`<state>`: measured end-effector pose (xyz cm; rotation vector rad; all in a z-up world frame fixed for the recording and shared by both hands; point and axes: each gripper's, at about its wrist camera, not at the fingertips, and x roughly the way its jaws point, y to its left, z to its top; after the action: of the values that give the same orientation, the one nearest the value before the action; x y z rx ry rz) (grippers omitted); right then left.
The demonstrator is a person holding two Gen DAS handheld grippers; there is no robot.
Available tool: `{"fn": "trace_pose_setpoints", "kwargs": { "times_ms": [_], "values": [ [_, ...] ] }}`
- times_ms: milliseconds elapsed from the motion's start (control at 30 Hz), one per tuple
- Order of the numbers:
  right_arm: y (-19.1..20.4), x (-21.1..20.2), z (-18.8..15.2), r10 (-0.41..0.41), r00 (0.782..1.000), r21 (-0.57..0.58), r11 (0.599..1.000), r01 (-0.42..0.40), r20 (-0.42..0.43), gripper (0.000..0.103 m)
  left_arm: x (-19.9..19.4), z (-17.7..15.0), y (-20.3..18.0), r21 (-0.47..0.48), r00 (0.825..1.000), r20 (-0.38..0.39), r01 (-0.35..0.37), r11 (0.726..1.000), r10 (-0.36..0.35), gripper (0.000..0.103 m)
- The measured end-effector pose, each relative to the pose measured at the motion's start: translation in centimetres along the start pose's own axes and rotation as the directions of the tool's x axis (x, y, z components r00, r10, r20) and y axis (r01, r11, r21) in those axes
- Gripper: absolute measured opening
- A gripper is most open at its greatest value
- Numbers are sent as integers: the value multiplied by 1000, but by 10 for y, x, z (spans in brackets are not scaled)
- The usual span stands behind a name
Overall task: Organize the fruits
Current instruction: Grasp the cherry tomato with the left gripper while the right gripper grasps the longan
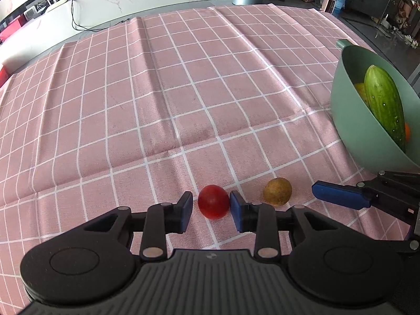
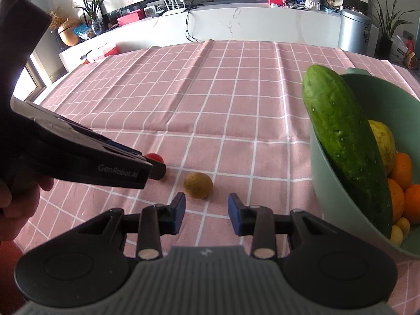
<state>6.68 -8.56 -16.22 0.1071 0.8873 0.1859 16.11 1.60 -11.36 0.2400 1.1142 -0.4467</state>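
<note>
Left gripper has its jaws hugging the small round red fruit on the pink checked tablecloth, not clearly clamped yet, so it might squirt out toward the brownish-yellow fruit ahead of the released right gripper, short of the crowded green plastic bowl far right.

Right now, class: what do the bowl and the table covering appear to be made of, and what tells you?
Bowl: probably plastic, matte sage green; uniform colour, thin smooth moulded wall, soft sheen.
Table covering: woven fabric, matte pink with white grid; fold creases and ripples show. Exact fibre unclear.
</note>
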Motion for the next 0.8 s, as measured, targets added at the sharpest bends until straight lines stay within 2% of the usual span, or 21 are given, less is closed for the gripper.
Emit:
{"fn": "trace_pose_setpoints", "kwargs": {
  "times_ms": [167, 500, 600, 667, 800],
  "values": [
    [6, 5, 1, -14, 1000, -52, 999, 15, 12, 33, 2, -2, 0, -9, 1000, 5, 21, 1000, -21, 30],
    [19, 18, 0, -35, 999, -178, 983, 41, 39, 31, -6, -7, 10, -55, 1000, 16, 18, 998, -17, 30],
    [20, 23, 1, -37, 999, -191, 981, 44, 36, 29, -13, -5, 13, -67, 999, 25, 25, 997, -23, 30],
    [19, 26, 1, -41, 999, -189, 981, 46, 30, 23, -20, -4, 14, -74, 999, 36, 32, 997, -30, 30],
    [20, 26, 1, -40, 999, -190, 981, 44, 22, 23, -30, -2, 12, -89, 998, 50, 43, 995, -39, 30]
  ]
}}
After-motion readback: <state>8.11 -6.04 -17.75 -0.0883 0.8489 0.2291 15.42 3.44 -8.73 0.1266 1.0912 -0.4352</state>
